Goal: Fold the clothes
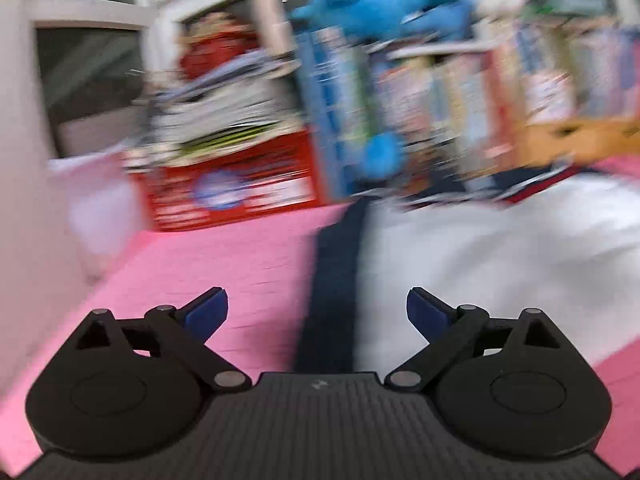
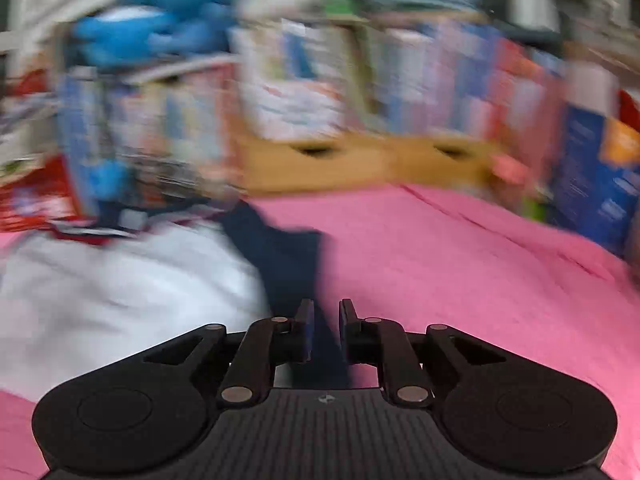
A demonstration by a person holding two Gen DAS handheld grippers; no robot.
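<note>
One garment lies on the pink desk [image 1: 224, 264]: a white shirt [image 1: 500, 248] with navy sleeves. My left tongs [image 1: 317, 312] stand wide open with nothing between them, over the shirt's navy sleeve edge. My right tongs [image 2: 326, 330] are nearly closed with a narrow gap; whether they pinch the navy sleeve [image 2: 288, 256] I cannot tell. One blue plush toy [image 1: 384, 4] sits on the shelf. Only the left view shows the red box [image 1: 236, 184]; only the right shows the blue box [image 2: 592, 184].

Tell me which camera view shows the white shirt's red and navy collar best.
The right wrist view: the collar lies in full at the top of the white shirt, though blurred. The left wrist view shows the collar only as a thin striped edge behind the shirt.
</note>
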